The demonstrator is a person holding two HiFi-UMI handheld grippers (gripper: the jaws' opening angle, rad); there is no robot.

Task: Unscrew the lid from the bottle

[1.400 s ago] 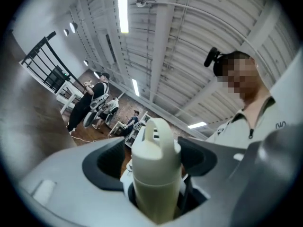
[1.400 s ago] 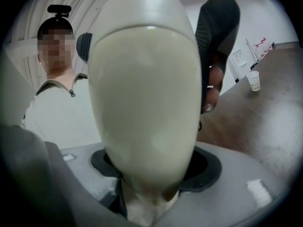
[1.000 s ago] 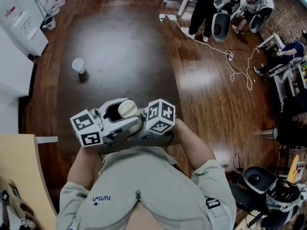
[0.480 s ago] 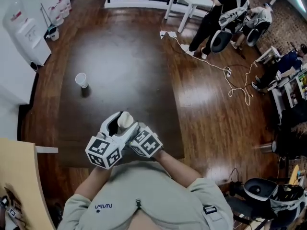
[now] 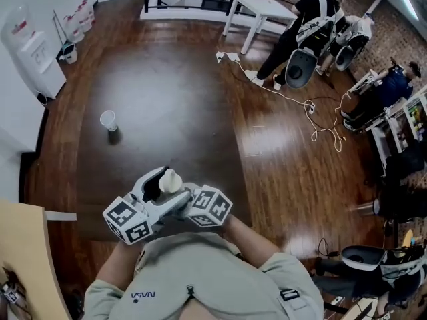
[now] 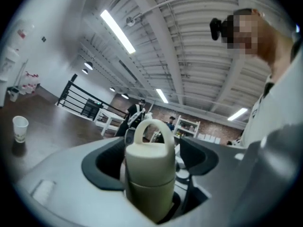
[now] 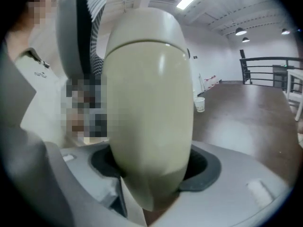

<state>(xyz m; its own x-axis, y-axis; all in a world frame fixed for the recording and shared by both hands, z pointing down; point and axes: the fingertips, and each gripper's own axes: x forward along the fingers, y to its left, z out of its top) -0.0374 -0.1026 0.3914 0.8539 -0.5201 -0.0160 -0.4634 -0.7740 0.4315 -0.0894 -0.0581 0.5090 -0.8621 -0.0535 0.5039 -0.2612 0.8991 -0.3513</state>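
Observation:
I hold a cream bottle [image 5: 170, 181] close to the person's chest, over the near edge of a dark table [image 5: 167, 92]. In the right gripper view the bottle's body [image 7: 149, 108] fills the frame, and my right gripper [image 7: 149, 169] is shut on it, dark pads against both sides. In the left gripper view its lid [image 6: 149, 157] with a loop handle [image 6: 150, 126] stands between the pads of my left gripper [image 6: 150, 169]. Those jaws have just been opening, and a narrow gap shows on each side of the lid. In the head view the left gripper [image 5: 160, 184] and right gripper [image 5: 177, 200] meet at the bottle.
A paper cup [image 5: 108, 120] stands on the table's far left. Beyond the table are a white side table [image 5: 267, 7], seated people [image 5: 313, 25], a cable on the floor [image 5: 293, 102] and a water dispenser [image 5: 33, 52]. A light wooden board [image 5: 27, 245] lies at near left.
Both grippers have drawn together and shifted a little down and left with the bottle. The left gripper's jaws have spread off the lid.

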